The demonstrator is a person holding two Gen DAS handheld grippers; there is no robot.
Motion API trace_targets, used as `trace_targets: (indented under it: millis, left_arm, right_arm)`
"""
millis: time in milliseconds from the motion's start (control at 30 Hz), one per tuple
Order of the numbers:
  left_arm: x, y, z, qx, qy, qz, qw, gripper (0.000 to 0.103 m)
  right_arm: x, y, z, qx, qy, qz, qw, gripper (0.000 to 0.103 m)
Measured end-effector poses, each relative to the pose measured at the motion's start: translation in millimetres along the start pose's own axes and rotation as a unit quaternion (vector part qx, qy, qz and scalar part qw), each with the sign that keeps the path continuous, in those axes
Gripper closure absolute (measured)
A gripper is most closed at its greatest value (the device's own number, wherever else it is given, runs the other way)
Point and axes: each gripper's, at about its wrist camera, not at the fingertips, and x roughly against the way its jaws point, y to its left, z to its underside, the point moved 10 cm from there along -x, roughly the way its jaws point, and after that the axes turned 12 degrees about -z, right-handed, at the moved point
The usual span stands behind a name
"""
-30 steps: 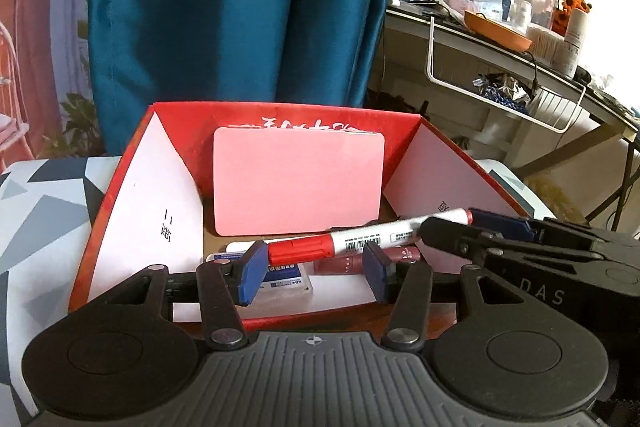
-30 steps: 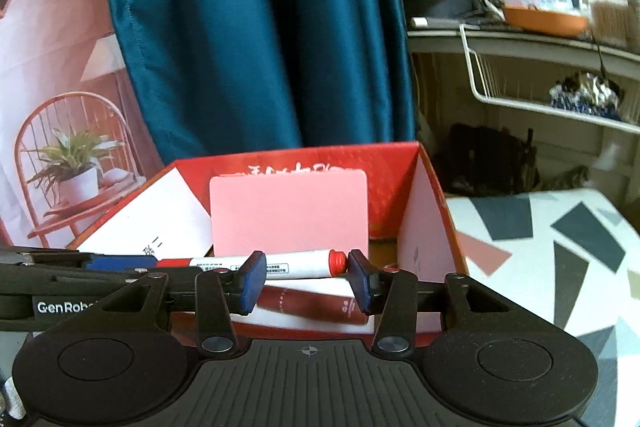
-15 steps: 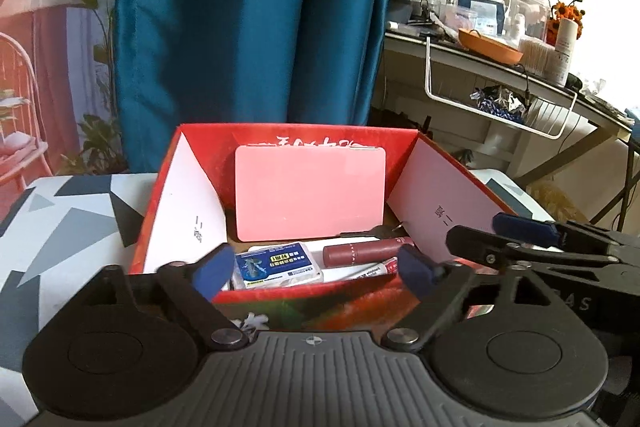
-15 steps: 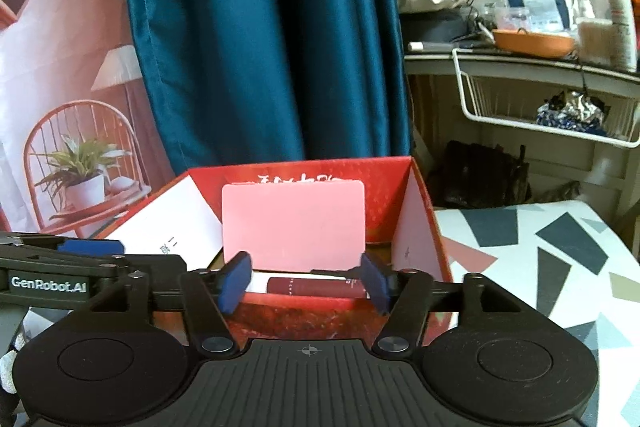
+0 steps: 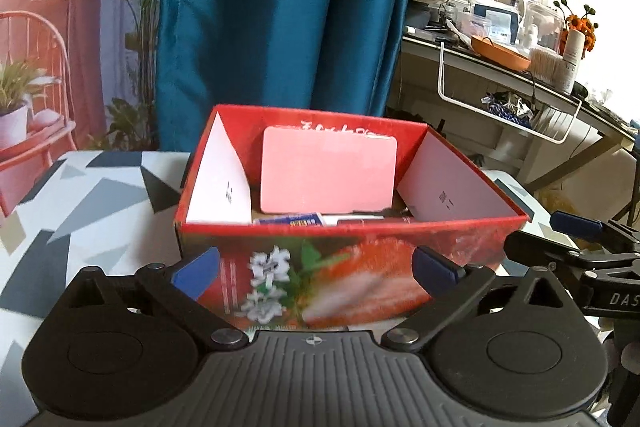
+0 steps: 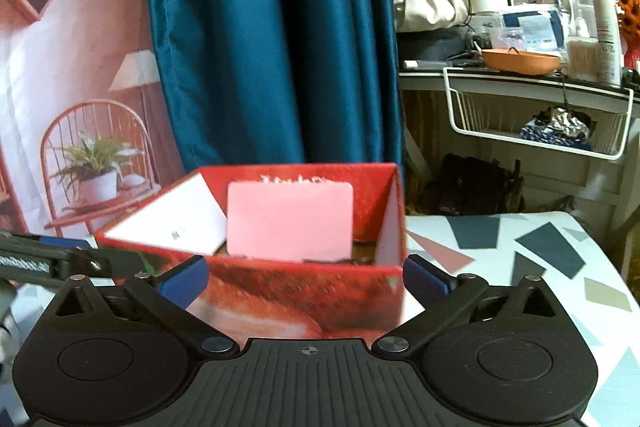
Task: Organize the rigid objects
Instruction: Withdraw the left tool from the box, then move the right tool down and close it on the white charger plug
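Observation:
A red open box (image 5: 352, 227) stands on the patterned table; it also shows in the right wrist view (image 6: 304, 279). A pink card (image 5: 326, 175) leans upright against its far wall, and shows in the right wrist view (image 6: 290, 223) too. Small items lie on its floor, among them a blue-labelled pack (image 5: 294, 219) and a dark red tube (image 5: 370, 221). My left gripper (image 5: 314, 269) is open and empty, just in front of the box. My right gripper (image 6: 306, 281) is open and empty, also in front of the box, to the right of the left one.
A blue curtain (image 5: 280, 7) hangs behind the table. A cluttered desk with a white wire basket (image 6: 540, 123) stands at the right. The table's patterned top (image 5: 92, 211) shows left of the box and also to its right (image 6: 520, 247).
A second ago both grippers held a red-capped marker over the box. They have let go, opened wide, and drawn back in front of the box; the marker now lies out of sight inside.

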Motion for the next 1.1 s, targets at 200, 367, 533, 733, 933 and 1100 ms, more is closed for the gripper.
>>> trace_targets:
  millis: [200, 367, 533, 733, 933, 1100]
  left_arm:
    - [0.6, -6.9, 19.4, 0.011, 0.014, 0.010, 0.9998, 0.000]
    - [-6.4, -11.5, 34.9, 0.011, 0.031, 0.014, 0.9994, 0.000]
    - [-12.4, -15.8, 44.4, 0.008, 0.044, 0.017, 0.9989, 0.000]
    - [-18.7, -27.3, 48.9, -0.003, 0.051, 0.025, 0.9984, 0.000]
    - [-27.6, -39.1, 56.4, -0.015, 0.063, 0.031, 0.9974, 0.002]
    - [-32.9, -42.6, 59.5, -0.016, 0.070, 0.037, 0.9968, 0.015]
  right_arm:
    - [6.0, -17.7, 31.5, 0.025, 0.039, 0.017, 0.999, 0.001]
    - [-2.9, -22.3, 67.4, 0.062, 0.093, 0.022, 0.993, 0.009]
    - [-11.0, -23.1, 90.8, 0.067, 0.119, 0.013, 0.991, 0.018]
    - [-10.7, -43.7, 95.2, 0.061, 0.127, 0.027, 0.990, 0.024]
    - [-18.7, -64.8, 103.9, 0.060, 0.145, 0.043, 0.987, 0.029]
    - [-37.2, -55.0, 107.2, 0.081, 0.165, 0.021, 0.983, 0.041]
